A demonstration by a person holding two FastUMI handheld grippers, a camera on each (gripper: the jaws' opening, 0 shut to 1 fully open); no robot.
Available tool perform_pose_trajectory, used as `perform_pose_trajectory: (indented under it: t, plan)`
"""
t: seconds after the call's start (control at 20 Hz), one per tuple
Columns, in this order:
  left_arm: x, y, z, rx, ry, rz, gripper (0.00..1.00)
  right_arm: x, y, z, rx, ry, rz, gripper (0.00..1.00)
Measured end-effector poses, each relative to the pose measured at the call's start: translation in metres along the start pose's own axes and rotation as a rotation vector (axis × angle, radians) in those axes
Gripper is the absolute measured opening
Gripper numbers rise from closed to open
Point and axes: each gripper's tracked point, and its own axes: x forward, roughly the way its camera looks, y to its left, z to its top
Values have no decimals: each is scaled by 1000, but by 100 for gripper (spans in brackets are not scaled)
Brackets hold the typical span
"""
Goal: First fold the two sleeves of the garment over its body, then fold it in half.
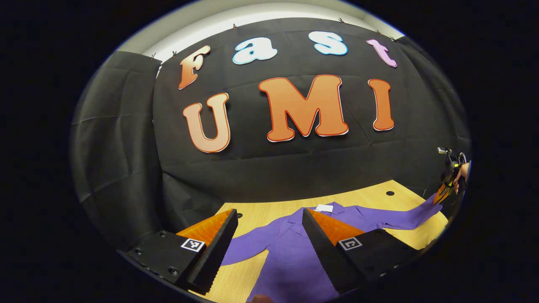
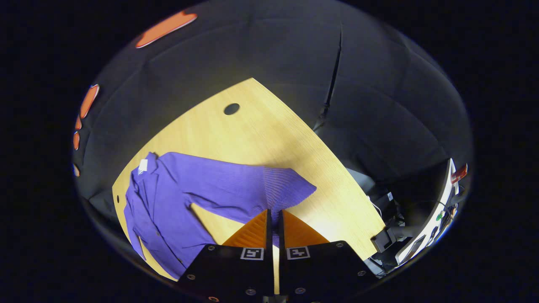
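Fingers (image 2: 290,229) of right gripper (image 2: 274,214) clamped on purple garment (image 2: 177,198) sleeve cuff (image 2: 286,189); left gripper (image 1: 269,216) fingers wide apart above garment, spread flat on wooden table (image 2: 261,126).

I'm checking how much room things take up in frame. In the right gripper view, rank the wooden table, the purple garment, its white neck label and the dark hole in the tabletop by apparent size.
1. Wooden table
2. Purple garment
3. Dark hole and white neck label: both tiny and look alike, so I won't rank them.
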Motion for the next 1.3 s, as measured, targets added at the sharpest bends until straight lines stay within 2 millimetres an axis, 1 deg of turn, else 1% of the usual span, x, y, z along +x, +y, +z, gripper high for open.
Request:
perform_pose_trajectory:
  t: [0.2,0.3,0.4,0.5,0.55,0.7,0.8,0.95,1.05,1.3]
  plan:
    - [12,19,-8,-12,5,-28,99,-46,36,5,-46,-54,21,5]
    - [17,29,-11,-24,9,-36,99,-63,56,8,-72,-82,32,5]
    - [21,39,-15,-29,12,-38,99,-78,81,10,-96,-102,58,5]
    - [25,50,-19,-25,18,-33,99,-92,110,13,-136,-126,76,5]
    - [26,57,-25,-17,36,-27,99,-99,128,15,-167,-141,96,5]
    - [27,77,-31,-25,51,-18,99,-119,186,15,-257,-180,157,5]
    - [28,93,-36,-24,58,-1,99,-129,220,13,-308,-194,189,5]
    - [26,117,-43,-27,65,27,99,-137,266,2,-364,-190,236,5]
    - [27,131,-48,-33,74,46,99,-140,293,-8,-404,-181,264,5]
    - [27,163,-64,-47,105,93,99,-145,354,-41,-489,-152,341,5]
